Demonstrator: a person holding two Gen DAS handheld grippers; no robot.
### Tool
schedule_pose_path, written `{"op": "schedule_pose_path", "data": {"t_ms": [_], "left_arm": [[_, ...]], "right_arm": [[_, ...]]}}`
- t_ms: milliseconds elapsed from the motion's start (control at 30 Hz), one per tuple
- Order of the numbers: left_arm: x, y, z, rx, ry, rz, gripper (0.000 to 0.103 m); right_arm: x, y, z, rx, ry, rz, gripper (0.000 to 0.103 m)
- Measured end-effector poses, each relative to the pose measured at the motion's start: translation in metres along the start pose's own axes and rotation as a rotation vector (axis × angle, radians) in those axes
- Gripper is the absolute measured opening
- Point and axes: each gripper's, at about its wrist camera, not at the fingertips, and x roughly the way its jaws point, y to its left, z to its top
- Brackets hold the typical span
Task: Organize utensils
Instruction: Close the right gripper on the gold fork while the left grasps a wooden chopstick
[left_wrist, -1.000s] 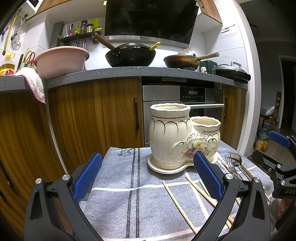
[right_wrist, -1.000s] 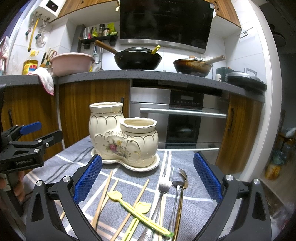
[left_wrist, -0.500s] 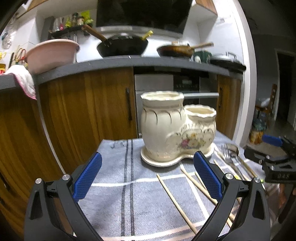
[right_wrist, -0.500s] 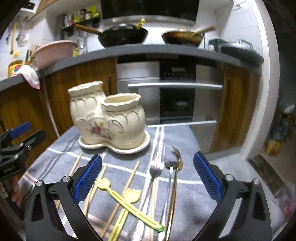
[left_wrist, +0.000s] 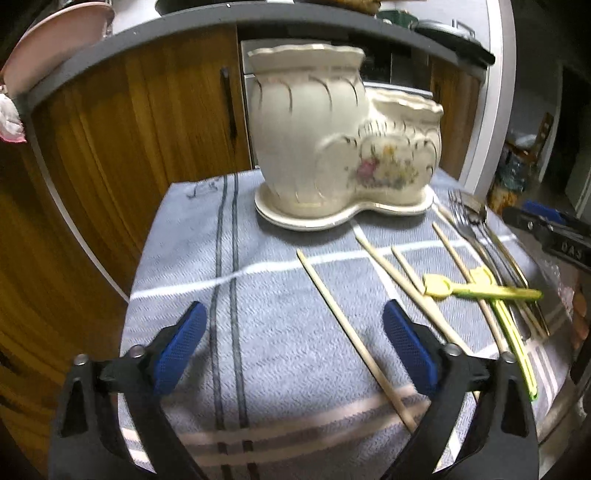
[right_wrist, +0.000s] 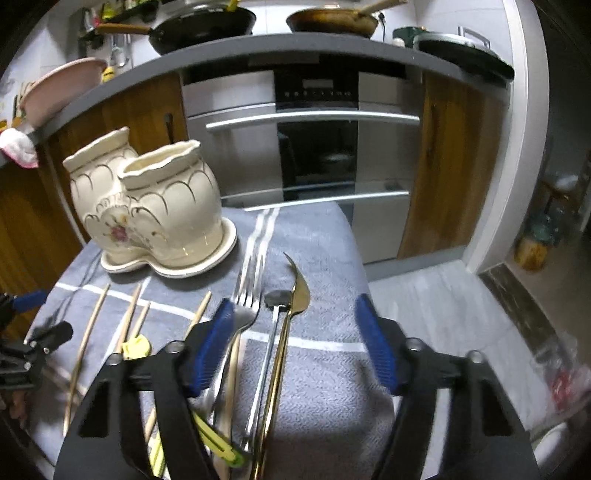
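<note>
Both my grippers are spread wide and hold nothing: my left gripper (left_wrist: 291, 345) hangs over the grey cloth (left_wrist: 266, 332) beside one chopstick (left_wrist: 354, 336), my right gripper (right_wrist: 295, 343) over the fork (right_wrist: 242, 317) and spoon (right_wrist: 291, 314). Behind them the cream holder (right_wrist: 155, 206) stands upright on the cloth.

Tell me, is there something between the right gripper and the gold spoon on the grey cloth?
Nothing visible. The right gripper hangs open above the gold spoon, which lies uncovered on the grey striped cloth beside a silver fork; only air shows between the jaws and it.
</note>
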Motion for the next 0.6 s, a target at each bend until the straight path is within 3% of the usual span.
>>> {"op": "schedule_pose_path", "data": {"t_ms": [200, 433, 500, 600], "left_arm": [[0.008, -0.008, -0.008, 0.002, 0.099, -0.068, 0.059], [0.000, -0.020, -0.012, 0.066, 0.123, -0.092, 0.044], [0.000, -0.020, -0.010, 0.082, 0.125, -0.099, 0.030], [0.002, -0.017, -0.007, 0.088, 0.134, -0.102, 0.017]], "right_arm": [[0.013, 0.003, 0.019, -0.015, 0.028, -0.037, 0.048], [0.038, -0.002, 0.028, 0.028, 0.108, 0.005, 0.033], [0.046, -0.002, 0.029, 0.028, 0.128, -0.004, 0.031], [0.056, -0.003, 0.031, 0.042, 0.151, -0.012, 0.026]]}}
